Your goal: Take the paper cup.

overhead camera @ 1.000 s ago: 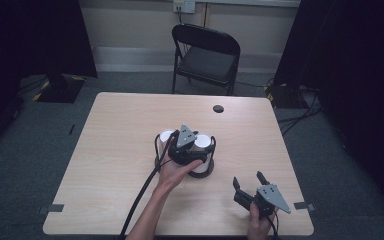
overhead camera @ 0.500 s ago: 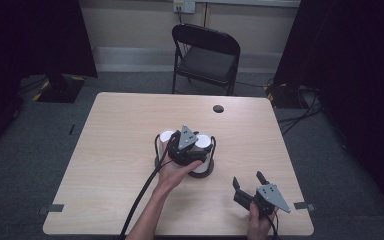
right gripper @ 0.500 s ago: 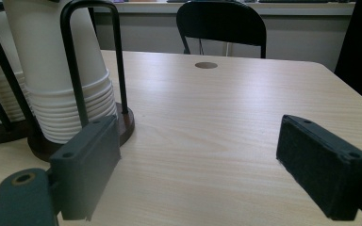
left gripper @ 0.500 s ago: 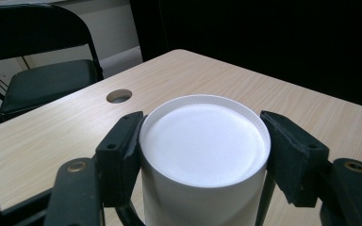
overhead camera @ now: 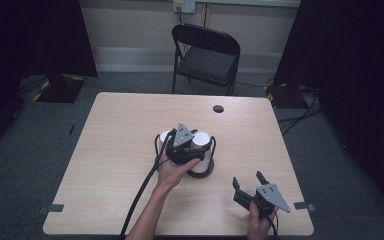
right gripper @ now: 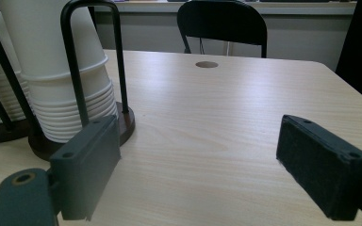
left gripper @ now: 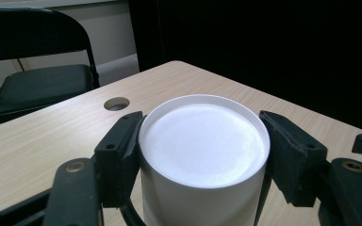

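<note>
Staying put over the last second, the left hand-held gripper [left gripper: 202, 141] brackets the top white cup [left gripper: 203, 155] with jaws apparently just touching, grip unconfirmed, while the right hand-held gripper [overhead camera: 250, 186] waits released on the near counter [overhead camera: 110, 130].

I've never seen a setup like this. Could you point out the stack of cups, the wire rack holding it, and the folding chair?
stack of cups [right gripper: 52, 52], right gripper view, side wall of the top cup
wire rack [right gripper: 119, 70], right gripper view, upright black bar
folding chair [overhead camera: 207, 64], high view, seat

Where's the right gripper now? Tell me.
In the high view the right gripper sits at the table's near right corner, jaws open and empty, apart from the cup stacks to its left.
</note>
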Available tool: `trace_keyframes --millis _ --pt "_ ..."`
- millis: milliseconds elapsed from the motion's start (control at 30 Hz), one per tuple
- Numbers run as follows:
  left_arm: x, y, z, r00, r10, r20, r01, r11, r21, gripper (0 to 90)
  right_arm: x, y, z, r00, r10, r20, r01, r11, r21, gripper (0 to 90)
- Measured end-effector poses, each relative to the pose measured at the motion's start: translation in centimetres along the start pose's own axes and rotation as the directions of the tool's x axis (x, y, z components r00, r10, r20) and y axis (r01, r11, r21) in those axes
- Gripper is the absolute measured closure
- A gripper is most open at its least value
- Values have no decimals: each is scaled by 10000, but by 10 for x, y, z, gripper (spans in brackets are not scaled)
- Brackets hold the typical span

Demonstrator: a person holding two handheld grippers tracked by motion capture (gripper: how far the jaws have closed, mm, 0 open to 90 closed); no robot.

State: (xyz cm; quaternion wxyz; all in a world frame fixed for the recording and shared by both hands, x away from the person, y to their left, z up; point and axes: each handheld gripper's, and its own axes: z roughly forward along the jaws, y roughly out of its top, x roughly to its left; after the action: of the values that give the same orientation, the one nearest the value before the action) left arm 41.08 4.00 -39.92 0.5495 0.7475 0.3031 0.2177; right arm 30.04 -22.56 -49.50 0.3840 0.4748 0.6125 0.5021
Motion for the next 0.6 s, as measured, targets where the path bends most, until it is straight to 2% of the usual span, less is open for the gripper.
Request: trace_keyframes --millis 267,333,600 --pt "0 3 -4 9999 -40 -103 38 9998 -184 340 0 0 0 10000 -14 3 14 10000 -11 133" --pt "1 4 -6 9999 -51 -127 46 9992 -394 340 0 0 -1 10000 10 55 -10 10000 -61 133" --pt "1 7 -10 9999 -102 -117 95 9986 -518 341 0 0 0 10000 7 45 -6 10000 -45 133"
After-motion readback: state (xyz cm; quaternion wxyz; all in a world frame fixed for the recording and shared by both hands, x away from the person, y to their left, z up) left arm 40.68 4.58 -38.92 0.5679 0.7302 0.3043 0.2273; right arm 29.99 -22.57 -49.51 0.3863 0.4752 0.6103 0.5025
